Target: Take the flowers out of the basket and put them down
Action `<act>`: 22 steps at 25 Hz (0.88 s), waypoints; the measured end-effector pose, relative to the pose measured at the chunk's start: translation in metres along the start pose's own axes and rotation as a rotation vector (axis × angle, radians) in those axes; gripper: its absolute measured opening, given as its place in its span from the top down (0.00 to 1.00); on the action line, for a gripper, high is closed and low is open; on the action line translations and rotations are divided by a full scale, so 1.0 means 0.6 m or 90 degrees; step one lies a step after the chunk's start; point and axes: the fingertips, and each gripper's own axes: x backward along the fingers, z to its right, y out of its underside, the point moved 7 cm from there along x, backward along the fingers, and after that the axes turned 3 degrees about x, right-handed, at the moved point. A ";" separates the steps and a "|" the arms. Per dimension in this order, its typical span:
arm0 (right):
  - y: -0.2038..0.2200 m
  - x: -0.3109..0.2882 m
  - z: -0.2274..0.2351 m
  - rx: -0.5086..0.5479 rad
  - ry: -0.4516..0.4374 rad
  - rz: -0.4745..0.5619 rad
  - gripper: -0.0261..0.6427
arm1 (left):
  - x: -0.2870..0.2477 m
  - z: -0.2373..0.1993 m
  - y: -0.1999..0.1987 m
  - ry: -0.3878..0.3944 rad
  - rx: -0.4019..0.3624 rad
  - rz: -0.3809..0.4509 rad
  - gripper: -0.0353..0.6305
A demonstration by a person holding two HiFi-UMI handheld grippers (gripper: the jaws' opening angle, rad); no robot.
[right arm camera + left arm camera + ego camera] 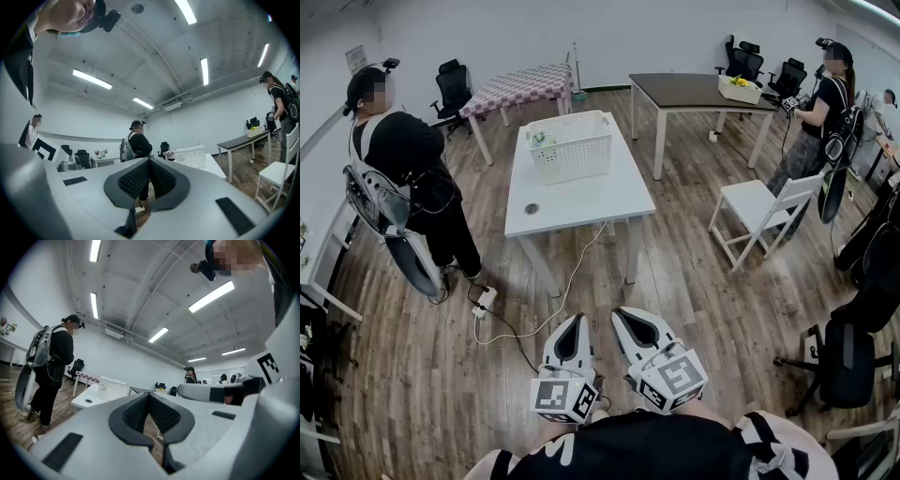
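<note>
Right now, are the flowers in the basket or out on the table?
In. The flowers show inside the white basket at its left end; none lie on the white table.

A white table (592, 202) stands well ahead of the left gripper (577, 320) and right gripper (622, 313). 1 white basket (570, 147) sits on its far end, 1 small round mark (532, 208) nearer them.

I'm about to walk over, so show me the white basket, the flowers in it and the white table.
white basket (574, 161), head view, on its front wall.
flowers (541, 139), head view, on the green bunch in the basket's left corner.
white table (581, 202), head view, on its bare top.
</note>
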 end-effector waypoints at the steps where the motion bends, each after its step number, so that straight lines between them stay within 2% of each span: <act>1: -0.002 -0.001 -0.001 0.002 -0.002 0.001 0.94 | -0.001 0.001 -0.001 0.001 -0.001 0.001 0.95; 22: -0.018 0.023 0.028 0.021 -0.006 0.032 0.94 | -0.021 0.035 0.003 -0.005 0.018 0.018 0.95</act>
